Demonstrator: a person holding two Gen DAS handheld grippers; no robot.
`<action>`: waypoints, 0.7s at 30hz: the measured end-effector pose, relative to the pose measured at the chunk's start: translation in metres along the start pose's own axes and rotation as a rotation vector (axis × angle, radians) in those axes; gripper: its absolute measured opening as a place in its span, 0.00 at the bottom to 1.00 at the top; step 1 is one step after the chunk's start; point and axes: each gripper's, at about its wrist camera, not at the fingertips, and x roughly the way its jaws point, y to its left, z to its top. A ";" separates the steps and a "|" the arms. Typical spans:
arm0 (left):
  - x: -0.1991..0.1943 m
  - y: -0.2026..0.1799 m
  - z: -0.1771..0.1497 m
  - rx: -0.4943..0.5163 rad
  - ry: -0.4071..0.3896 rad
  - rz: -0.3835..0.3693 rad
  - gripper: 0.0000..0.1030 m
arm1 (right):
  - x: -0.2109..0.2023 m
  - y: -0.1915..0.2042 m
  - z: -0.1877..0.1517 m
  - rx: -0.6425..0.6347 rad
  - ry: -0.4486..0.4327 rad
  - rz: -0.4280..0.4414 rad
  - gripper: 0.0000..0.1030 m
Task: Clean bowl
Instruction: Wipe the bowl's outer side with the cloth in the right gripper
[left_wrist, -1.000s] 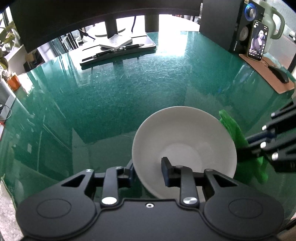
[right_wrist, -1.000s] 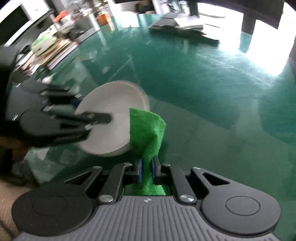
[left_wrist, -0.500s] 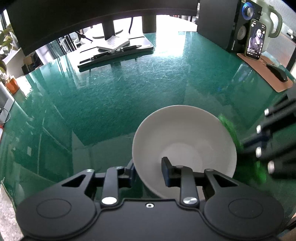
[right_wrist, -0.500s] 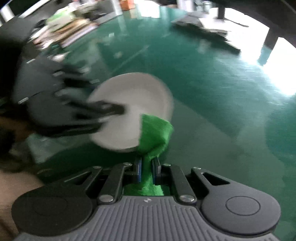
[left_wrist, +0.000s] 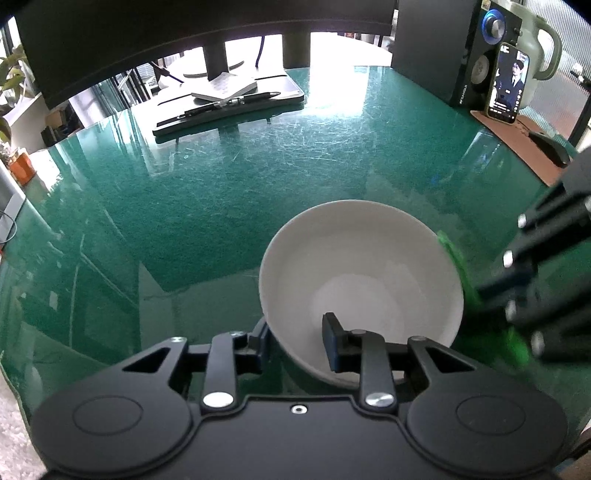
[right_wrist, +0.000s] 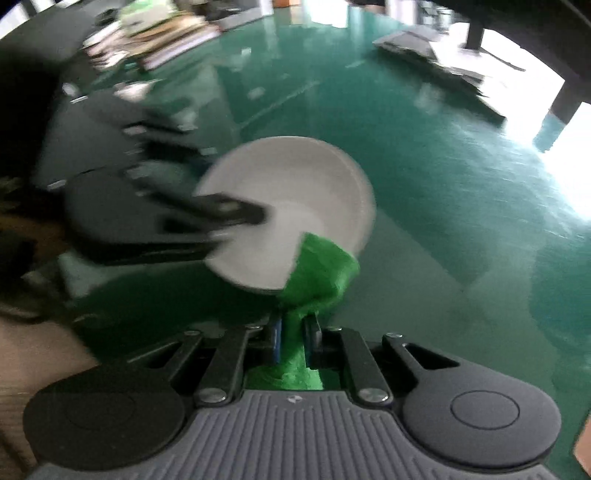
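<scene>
A white bowl (left_wrist: 362, 273) stands tilted above the green table, with my left gripper (left_wrist: 295, 336) shut on its near rim, one finger inside and one outside. In the right wrist view the same bowl (right_wrist: 295, 199) shows blurred, the left gripper (right_wrist: 236, 218) reaching in from the left. My right gripper (right_wrist: 295, 336) is shut on a green cloth (right_wrist: 321, 273), whose bunched end presses against the bowl's outer rim. From the left wrist view only a strip of the green cloth (left_wrist: 452, 251) peeks out behind the bowl's right edge, beside the right gripper's black linkage (left_wrist: 535, 273).
A black tray with a notebook and pens (left_wrist: 229, 103) lies at the far side of the green table (left_wrist: 221, 192). A speaker, a lit phone (left_wrist: 508, 88) and a kettle stand at the back right, with a mouse (left_wrist: 550, 147) on a brown mat. Piled papers (right_wrist: 166, 44) sit far left.
The right gripper rolled and carried the green cloth along the bowl's right rim toward its lower edge. The left gripper and the bowl stayed in place.
</scene>
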 end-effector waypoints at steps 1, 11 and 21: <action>0.000 0.000 0.000 0.000 0.000 0.000 0.28 | -0.001 -0.002 0.000 0.002 -0.002 -0.002 0.11; 0.001 -0.001 0.001 0.007 0.001 0.001 0.28 | 0.004 0.025 0.005 -0.102 0.026 0.079 0.11; 0.001 0.000 -0.001 0.010 -0.002 0.005 0.28 | 0.001 0.033 0.001 -0.102 0.024 0.077 0.12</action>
